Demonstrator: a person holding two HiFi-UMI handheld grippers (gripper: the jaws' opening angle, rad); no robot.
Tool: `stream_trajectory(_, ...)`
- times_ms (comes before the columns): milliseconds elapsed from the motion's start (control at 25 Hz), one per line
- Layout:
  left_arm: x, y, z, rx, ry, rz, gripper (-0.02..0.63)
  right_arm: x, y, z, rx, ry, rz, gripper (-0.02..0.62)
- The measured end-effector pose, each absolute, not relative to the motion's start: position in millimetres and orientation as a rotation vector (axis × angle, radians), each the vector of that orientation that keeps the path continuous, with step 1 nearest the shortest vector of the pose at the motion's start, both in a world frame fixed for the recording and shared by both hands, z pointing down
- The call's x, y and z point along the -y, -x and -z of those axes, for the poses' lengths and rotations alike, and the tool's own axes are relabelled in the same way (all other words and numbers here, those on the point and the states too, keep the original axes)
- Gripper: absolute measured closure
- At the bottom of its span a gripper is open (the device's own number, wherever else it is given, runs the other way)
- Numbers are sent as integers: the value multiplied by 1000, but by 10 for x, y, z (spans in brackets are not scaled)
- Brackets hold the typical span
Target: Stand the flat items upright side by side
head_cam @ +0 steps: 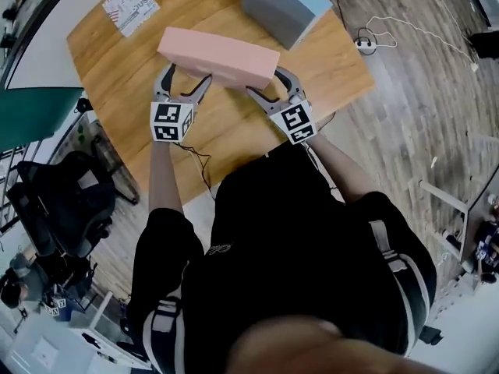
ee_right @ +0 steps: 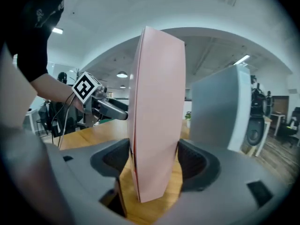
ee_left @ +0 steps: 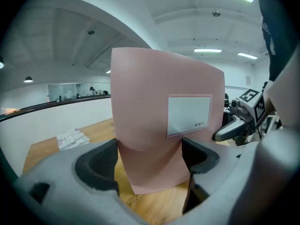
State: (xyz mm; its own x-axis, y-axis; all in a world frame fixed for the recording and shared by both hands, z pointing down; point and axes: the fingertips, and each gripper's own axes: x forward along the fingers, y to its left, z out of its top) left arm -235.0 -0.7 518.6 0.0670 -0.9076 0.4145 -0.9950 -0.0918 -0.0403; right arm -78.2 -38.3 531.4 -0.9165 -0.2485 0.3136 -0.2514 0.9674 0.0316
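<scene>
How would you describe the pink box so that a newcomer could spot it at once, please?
Start at the light wooden table and find the grey-blue rectangular box at its far edge. Just nearer, the pink flat rectangular box is gripped by the left claw and the right claw. It alone is pink, with a pale label on one face.

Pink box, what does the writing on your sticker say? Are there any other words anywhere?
White label on the pink box: small grey print in its corner, too blurred to read.
Printed sheet on the table: red and blue print, too small to read.
Marker cubes: square patterns only, no words.
Grey box: no text visible.
</scene>
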Motion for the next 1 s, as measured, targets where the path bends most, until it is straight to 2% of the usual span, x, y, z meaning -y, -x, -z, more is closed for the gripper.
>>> stream_trajectory(360, 604, 2075, -5164, 1654, -2406, -525, 169, 589, 444, -5297, 2726, -732, -59, 261)
stream_trajectory(520, 628, 2113, -5395, 1520, -2443, -546, 167, 625, 343, -5305, 2685, -864, -108, 216)
stream_trajectory(680, 679, 2119, -5553, 1433, -2461, -554, 166, 562, 334, -5335, 2653, -949, -126, 257)
stream_trajectory(840, 784, 2020, -5541, 1427, -2513, -520, 202, 481, 268, -5368, 2614, -1054, -168, 357)
stream_trajectory(1000, 930, 1992, -5534, 1413, -2552, -502, 201, 591, 282, -5385, 2618, -1100, -186, 345)
